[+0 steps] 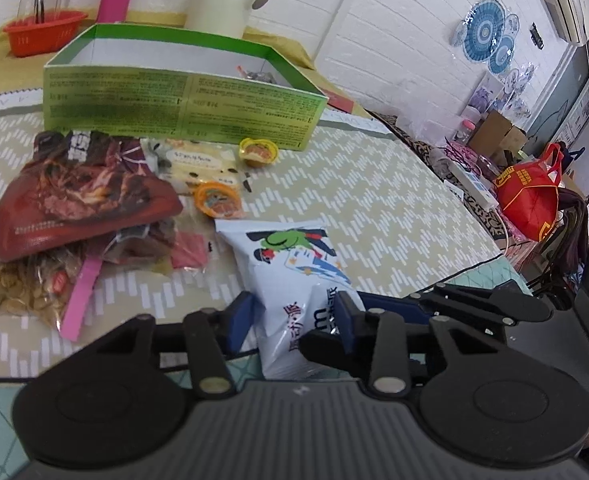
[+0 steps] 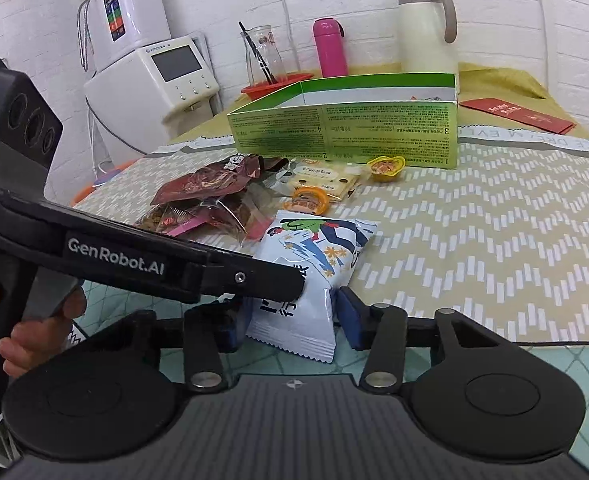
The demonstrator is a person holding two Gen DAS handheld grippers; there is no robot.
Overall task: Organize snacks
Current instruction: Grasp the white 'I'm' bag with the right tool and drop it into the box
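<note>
Both grippers, left (image 1: 294, 316) and right (image 2: 290, 316), pinch one white snack packet (image 2: 310, 264) (lengthwise toward the box (image 2: 346, 124)).

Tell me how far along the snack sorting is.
Early. The green box holds only a few small items in its far corner. In hand: the white packet sits between both grippers' pads, left gripper and right gripper. Left: the brown bag, noodle bag, cream packet and two jelly cups.
</note>
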